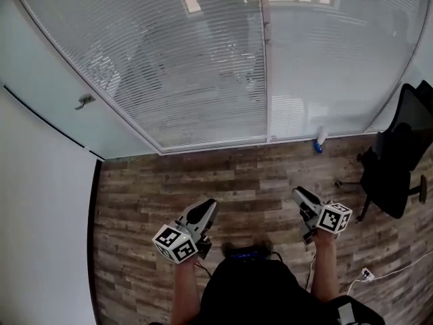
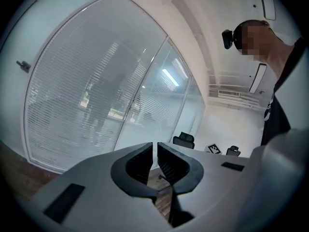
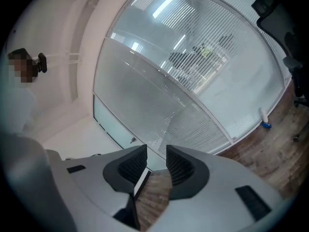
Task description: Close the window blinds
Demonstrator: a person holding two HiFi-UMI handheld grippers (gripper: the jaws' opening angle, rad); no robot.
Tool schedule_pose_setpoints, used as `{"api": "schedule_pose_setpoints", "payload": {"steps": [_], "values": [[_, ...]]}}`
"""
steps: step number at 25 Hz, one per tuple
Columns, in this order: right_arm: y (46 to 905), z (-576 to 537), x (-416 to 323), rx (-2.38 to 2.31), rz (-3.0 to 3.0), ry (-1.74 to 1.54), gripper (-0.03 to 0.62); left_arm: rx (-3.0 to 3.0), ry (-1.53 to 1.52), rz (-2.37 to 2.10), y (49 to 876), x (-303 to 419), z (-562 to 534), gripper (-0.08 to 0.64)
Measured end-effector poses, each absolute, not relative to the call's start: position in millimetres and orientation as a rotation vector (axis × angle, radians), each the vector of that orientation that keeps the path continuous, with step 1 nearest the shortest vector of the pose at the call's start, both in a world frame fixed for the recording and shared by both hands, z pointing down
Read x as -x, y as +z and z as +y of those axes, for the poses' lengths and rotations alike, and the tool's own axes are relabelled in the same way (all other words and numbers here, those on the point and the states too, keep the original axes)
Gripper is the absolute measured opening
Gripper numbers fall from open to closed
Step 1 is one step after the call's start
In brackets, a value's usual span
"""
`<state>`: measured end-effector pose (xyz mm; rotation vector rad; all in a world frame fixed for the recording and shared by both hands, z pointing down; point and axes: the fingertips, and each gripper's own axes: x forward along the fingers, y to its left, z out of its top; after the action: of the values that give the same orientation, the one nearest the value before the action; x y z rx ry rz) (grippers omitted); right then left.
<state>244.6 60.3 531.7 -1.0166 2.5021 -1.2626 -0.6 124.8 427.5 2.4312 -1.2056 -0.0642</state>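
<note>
Window blinds [image 1: 189, 66]: on the glass wall ahead, well apart from your grippers, top cut off | your left gripper [image 1: 207, 207]: jaws nearly touching, holding nothing | your right gripper [image 1: 300, 195]: jaws apart, holding nothing | white-and-blue item [image 1: 319, 141] at window foot: too small to identify | office chair [image 1: 399, 161]: cut off at right edge

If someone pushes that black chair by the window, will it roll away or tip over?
The black chair would probably roll easily: its legs seem to end in small wheels, and the wood floor looks smooth. It likely won't tip, since its legs spread wide.
</note>
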Motion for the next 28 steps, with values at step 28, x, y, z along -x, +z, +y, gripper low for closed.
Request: {"api": "schedule_pose_setpoints", "payload": {"steps": [28], "values": [[510,295,-231,1.192,2.471,-1.279,0.129,-2.452,-0.321,-0.894,452,-13,294,0.037]]}}
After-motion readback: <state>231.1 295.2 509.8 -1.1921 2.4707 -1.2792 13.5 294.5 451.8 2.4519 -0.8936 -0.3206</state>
